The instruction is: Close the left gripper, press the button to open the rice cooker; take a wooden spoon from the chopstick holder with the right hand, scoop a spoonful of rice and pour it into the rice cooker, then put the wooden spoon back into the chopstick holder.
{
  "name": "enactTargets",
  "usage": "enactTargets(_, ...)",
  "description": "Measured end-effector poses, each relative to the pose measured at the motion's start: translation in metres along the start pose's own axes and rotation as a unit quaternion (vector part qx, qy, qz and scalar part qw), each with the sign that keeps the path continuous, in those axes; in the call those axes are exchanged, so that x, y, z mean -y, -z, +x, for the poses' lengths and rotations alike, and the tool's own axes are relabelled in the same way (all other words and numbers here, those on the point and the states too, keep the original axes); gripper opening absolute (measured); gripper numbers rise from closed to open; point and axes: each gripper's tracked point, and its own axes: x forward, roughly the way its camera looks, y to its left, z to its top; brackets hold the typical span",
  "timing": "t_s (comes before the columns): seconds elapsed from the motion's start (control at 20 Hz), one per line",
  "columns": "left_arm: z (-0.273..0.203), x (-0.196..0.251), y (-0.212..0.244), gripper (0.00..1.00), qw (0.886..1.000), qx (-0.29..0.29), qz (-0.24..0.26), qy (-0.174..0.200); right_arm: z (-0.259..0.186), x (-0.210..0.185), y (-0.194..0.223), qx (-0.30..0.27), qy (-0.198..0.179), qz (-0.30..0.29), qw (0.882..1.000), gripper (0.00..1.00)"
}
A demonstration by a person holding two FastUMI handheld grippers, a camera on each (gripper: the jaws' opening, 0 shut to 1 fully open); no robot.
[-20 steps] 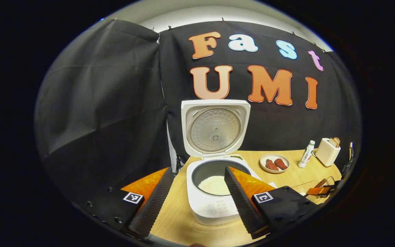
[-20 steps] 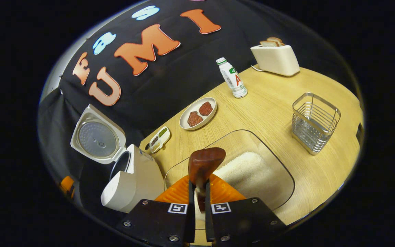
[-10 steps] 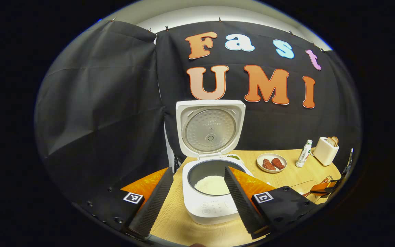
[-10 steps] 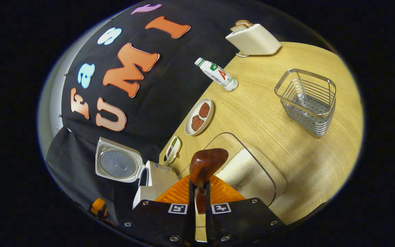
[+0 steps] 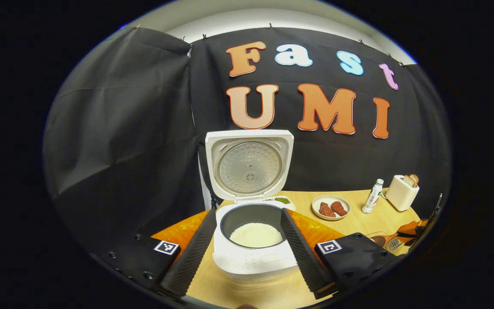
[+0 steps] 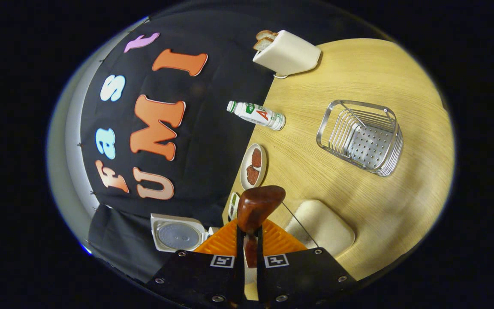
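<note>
The white rice cooker [image 5: 253, 262] stands open, lid [image 5: 249, 165] upright, with white rice in its pot [image 5: 255, 234]. My left gripper [image 5: 247, 213] is open, its fingers on either side of the cooker from a short way off. My right gripper [image 6: 247, 235] is shut on the handle of the brown wooden spoon [image 6: 259, 205], held above the glass container of rice [image 6: 320, 223]. I cannot tell if there is rice in the spoon. The wire chopstick holder [image 6: 360, 137] stands on the table beyond. The right gripper [image 5: 406, 231] also appears at the far right of the left gripper view.
On the wooden table [image 6: 358, 77] stand a toaster [image 6: 287, 53] with bread, a small bottle [image 6: 255, 115], a plate with two pieces of meat [image 6: 253, 165] and a small dish [image 6: 233, 206] by the cooker. Black cloth backs the table.
The right gripper has rolled and lifted with the spoon, so the rice container slid low and the holder moved toward centre. The left gripper shifted so the cooker now lies between its fingers.
</note>
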Motion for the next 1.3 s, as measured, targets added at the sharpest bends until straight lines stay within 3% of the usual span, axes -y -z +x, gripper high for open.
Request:
enactTargets(0.3,-0.014,0.003,0.002,1.0,1.0,-0.001,-0.011,-0.021,-0.002,-0.024,-0.018,-0.016,-0.04,0.087,0.995,0.11)
enactTargets(0.55,-0.028,-0.007,0.008,1.0,0.998,-0.005,-0.037,-0.052,0.003,-0.073,-0.016,-0.053,-0.085,0.12,0.988,0.11)
enactTargets(0.75,-0.04,-0.025,0.006,1.0,0.995,0.004,-0.046,-0.087,0.019,-0.11,0.002,-0.09,-0.111,0.128,0.981,0.11)
enactTargets(1.3,-0.065,-0.075,0.006,1.0,0.99,0.023,-0.038,-0.133,0.069,-0.189,0.075,-0.156,-0.134,0.1,0.973,0.11)
